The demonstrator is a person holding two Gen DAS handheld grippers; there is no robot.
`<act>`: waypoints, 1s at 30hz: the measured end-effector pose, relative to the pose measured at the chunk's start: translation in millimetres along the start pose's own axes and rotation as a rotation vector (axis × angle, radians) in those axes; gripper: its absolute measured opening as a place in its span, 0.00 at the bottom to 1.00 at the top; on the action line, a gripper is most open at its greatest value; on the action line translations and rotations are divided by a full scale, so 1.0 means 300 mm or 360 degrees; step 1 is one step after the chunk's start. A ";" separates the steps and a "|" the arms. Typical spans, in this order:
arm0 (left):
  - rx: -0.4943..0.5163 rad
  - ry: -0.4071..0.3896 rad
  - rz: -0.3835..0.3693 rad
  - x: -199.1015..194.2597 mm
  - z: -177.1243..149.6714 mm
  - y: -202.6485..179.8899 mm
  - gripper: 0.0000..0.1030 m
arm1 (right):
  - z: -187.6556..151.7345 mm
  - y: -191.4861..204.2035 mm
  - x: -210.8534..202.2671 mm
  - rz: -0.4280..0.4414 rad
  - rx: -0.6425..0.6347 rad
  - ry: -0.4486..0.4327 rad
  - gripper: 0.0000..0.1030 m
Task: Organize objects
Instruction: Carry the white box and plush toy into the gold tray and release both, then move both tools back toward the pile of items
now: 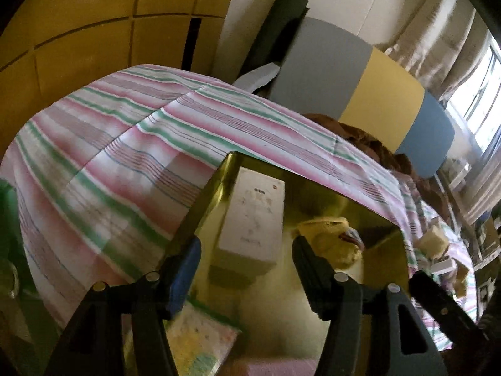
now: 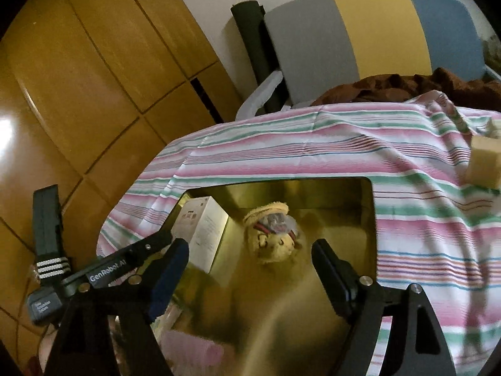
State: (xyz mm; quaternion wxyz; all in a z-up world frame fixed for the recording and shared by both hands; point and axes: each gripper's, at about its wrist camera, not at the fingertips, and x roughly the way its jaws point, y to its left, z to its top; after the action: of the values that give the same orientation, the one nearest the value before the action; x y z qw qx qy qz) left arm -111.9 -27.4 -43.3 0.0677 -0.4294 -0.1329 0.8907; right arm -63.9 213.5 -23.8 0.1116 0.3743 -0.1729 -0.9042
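Note:
A shiny gold bin (image 1: 200, 206) (image 2: 313, 194) sits on a striped cloth. Inside it stand a white box (image 1: 253, 213) (image 2: 203, 232) and a yellow plush toy (image 1: 332, 238) (image 2: 272, 238). A pastel pack (image 1: 200, 338) and a pink item (image 2: 194, 351) lie at the bin's near end. My left gripper (image 1: 245, 253) hovers over the bin, open, with the white box beyond its fingers. My right gripper (image 2: 250, 247) is open too, and the plush lies just past its tips, untouched. The left gripper's black finger (image 2: 125, 266) shows at the left of the right wrist view.
The pink, green and white striped cloth (image 1: 125, 156) covers the surface around the bin. Behind it stand a grey, yellow and blue panel (image 1: 360, 72), a dark roll (image 1: 281, 18) and wooden cupboards (image 1: 78, 31). A tan block (image 2: 485, 163) and brown fabric (image 2: 407, 87) lie to the right.

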 end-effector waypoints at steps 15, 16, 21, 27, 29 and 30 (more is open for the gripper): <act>0.0113 -0.0029 -0.0190 -0.083 -0.160 -0.120 0.67 | -0.090 -0.032 -0.157 -0.0043 -0.0059 -0.0050 0.79; 0.0128 -0.0031 -0.0225 -0.094 -0.168 -0.132 0.67 | -0.092 -0.040 -0.169 -0.0056 -0.0057 -0.0063 0.79; 0.0257 -0.0018 -0.0345 -0.123 -0.211 -0.227 0.67 | -0.109 -0.104 -0.261 -0.0184 -0.0051 -0.0204 0.79; 0.0452 -0.0019 -0.0445 -0.162 -0.267 -0.367 0.67 | -0.138 -0.228 -0.348 -0.0299 0.0044 -0.0265 0.79; 0.0509 -0.0006 -0.0483 -0.171 -0.288 -0.420 0.67 | -0.152 -0.282 -0.374 -0.0338 0.0096 -0.0270 0.79; 0.0529 0.0004 -0.0503 -0.175 -0.299 -0.442 0.67 | -0.162 -0.309 -0.386 -0.0356 0.0121 -0.0270 0.79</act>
State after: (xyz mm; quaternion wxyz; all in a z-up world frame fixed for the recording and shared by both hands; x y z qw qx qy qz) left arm -8.2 103.1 -18.6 0.2764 -0.3872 -0.0498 0.8782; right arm 44.6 325.5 -18.8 -0.0193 0.3174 -0.1732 -0.9322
